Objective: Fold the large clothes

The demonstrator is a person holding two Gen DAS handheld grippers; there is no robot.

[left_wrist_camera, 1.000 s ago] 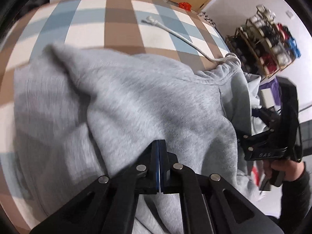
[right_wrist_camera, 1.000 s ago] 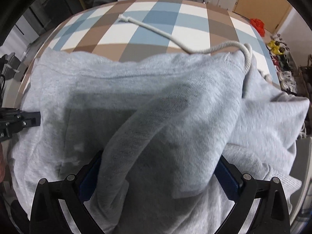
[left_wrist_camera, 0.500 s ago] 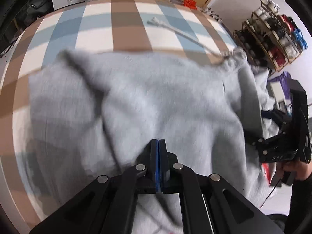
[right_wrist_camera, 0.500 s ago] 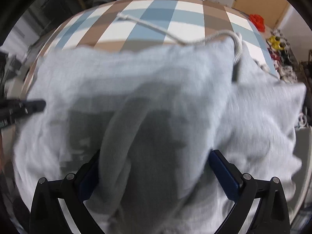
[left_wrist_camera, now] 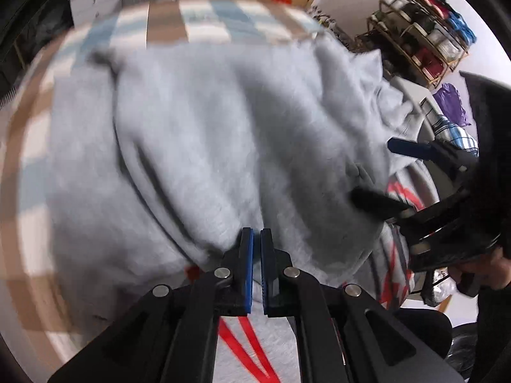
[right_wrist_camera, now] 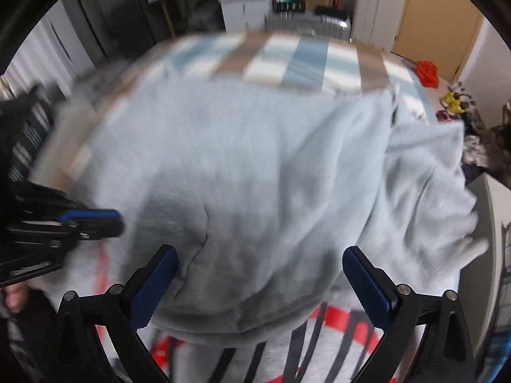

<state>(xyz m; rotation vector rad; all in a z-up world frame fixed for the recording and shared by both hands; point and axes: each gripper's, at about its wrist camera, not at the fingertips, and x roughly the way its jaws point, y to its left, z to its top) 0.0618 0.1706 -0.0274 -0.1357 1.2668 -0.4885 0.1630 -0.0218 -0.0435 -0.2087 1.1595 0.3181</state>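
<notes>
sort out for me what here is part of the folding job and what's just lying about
Part of the job:
- grey hoodie
- checked table it lies on
- left gripper, shut
- right gripper, open

Lying about:
- shelf rack
- red thing on the floor
- silver suitcase
- purple bag

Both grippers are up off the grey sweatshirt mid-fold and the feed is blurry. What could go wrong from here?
1. The right gripper has its fingers spread wide around a thick bunched fold of the grey sweatshirt without pinching it, so the fold may slump open.
2. The left gripper is shut at the fabric's edge; whether it holds any cloth is unclear, so a pull may slip.
3. The sweatshirt lies over a red-printed garment near the checked tablecloth edge; dragging could pull both off.
</notes>
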